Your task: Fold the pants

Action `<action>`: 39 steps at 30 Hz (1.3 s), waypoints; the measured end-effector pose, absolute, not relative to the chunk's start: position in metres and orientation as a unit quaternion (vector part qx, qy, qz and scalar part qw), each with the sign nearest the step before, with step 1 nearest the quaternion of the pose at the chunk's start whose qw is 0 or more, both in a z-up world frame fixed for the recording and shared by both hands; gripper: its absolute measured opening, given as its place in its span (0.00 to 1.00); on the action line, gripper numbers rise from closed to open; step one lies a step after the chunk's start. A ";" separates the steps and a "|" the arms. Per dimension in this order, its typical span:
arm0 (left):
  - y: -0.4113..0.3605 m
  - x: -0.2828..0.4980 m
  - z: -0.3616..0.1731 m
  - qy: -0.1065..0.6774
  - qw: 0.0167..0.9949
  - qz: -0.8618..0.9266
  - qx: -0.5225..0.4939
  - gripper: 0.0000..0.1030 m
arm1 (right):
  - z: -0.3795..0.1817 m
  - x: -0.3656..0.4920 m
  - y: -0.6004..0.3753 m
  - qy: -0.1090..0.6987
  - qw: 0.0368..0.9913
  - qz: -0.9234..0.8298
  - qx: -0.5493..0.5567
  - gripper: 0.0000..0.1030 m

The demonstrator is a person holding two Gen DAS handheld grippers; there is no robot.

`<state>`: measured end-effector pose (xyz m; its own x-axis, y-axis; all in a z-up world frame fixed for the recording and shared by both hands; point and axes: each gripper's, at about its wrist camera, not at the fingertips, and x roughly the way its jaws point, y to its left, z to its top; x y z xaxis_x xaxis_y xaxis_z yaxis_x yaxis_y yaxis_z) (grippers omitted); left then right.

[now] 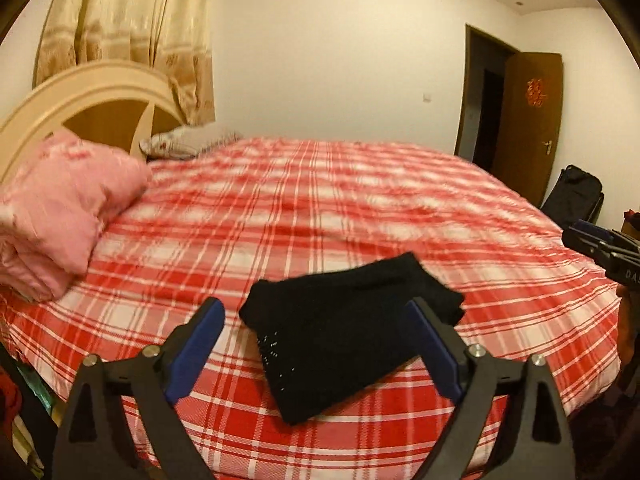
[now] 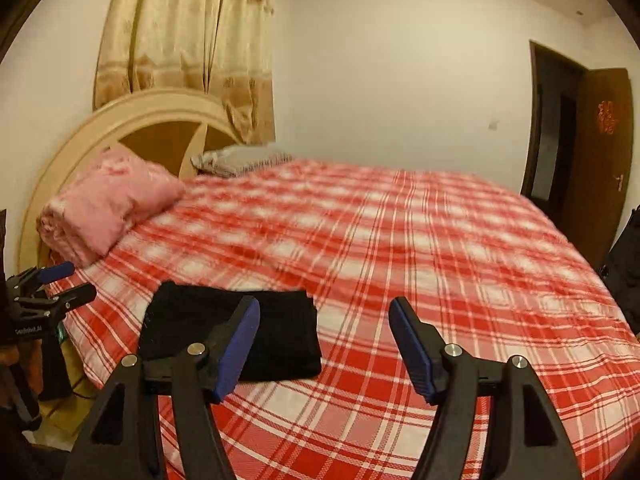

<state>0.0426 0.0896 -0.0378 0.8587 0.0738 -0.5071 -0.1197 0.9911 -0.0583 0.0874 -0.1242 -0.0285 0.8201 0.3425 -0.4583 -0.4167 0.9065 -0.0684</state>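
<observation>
**Mia:** Where were the pants (image 1: 352, 336)?

**Ben:** They lay on the bed (image 1: 360, 208), near the front edge. They were black and folded into a small, flat bundle. The bed had a red and white checked sheet.

**Mia:** Was anything holding them?

**Ben:** No. The left gripper (image 1: 316, 320) was above them with its jaws spread wide. Its blue pads (image 1: 432, 344) stood one on each side of the bundle in that view, but they did not press on it. Nothing was between them but air.

**Mia:** And the other one?

**Ben:** The right gripper (image 2: 324, 320) was spread apart too, and it held nothing. The pants (image 2: 272, 336) were a bit to its left, partly behind its left finger. Only the checked sheet showed between its fingers.

**Mia:** Could each gripper see the other?

**Ben:** Yes. The right one poked in at the right edge of the left view, and the left one showed at the left edge of the right view.

**Mia:** What else was on the bed?

**Ben:** A folded pink blanket (image 1: 60, 216) sat by the round headboard (image 1: 80, 96). A grey pillow (image 1: 180, 144) lay farther back. A tan curtain (image 1: 132, 32) hung behind, and a brown door (image 1: 532, 120) stood open on the right.
</observation>
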 end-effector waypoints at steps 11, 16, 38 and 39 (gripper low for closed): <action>0.078 0.031 -0.027 0.232 0.971 0.049 -0.033 0.97 | -0.019 0.061 -0.113 0.194 0.952 0.215 -0.102 0.67; 0.078 0.028 -0.026 0.230 0.971 0.049 -0.035 0.97 | -0.023 0.056 -0.106 0.193 0.949 0.222 -0.111 0.67; 0.072 0.025 -0.023 0.231 0.971 0.051 -0.029 0.98 | -0.020 0.054 -0.111 0.182 0.953 0.222 -0.101 0.67; 0.071 0.025 -0.023 0.231 0.971 0.051 -0.028 0.98 | -0.020 0.054 -0.111 0.181 0.953 0.221 -0.100 0.67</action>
<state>0.0254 0.0713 -0.0230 0.8878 0.0857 -0.4521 -0.1117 0.9933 -0.0309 0.0540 -0.1111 -0.0196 0.8361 0.3858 -0.3901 -0.4583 0.8819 -0.1102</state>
